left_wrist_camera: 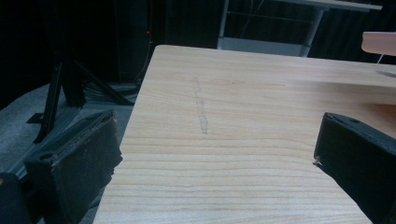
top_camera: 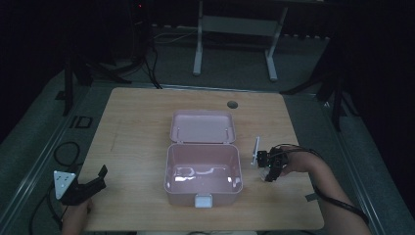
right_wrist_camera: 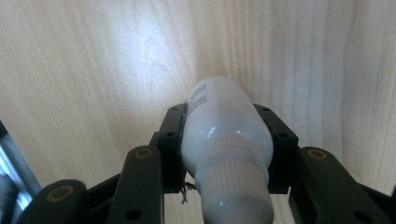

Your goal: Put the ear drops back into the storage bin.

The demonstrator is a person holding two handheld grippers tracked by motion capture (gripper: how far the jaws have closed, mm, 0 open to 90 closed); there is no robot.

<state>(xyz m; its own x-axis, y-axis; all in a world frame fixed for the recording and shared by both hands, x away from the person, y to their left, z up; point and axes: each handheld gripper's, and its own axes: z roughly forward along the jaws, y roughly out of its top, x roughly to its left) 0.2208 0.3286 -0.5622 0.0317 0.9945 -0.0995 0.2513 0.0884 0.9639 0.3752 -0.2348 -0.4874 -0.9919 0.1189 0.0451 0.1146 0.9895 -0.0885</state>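
Your right tongs [right_wrist_camera: 226, 140] squeeze a white bottle [right_wrist_camera: 224, 135] above the desk [top_camera: 137, 122]; your left tongs [left_wrist_camera: 210, 154] stand wide, holding nothing.

My left gripper [top_camera: 90, 185] is a matte black, angular body of hard plastic, topped by a grey three-cornered plate [top_camera: 62, 182] marked with small dark dots. Seen along it, its two black jaws are thick, blocky wedges with scuffed, worn edges and a round hole sunk into each upper face. My right gripper [right_wrist_camera: 227, 140] is black too, built of linked arms joined by brass-coloured round pivots, with small screw holes along the inner jaw blocks. A thin black cable [top_camera: 342, 203] trails back from it along my bare forearm. A frayed thread hangs under its left jaw.
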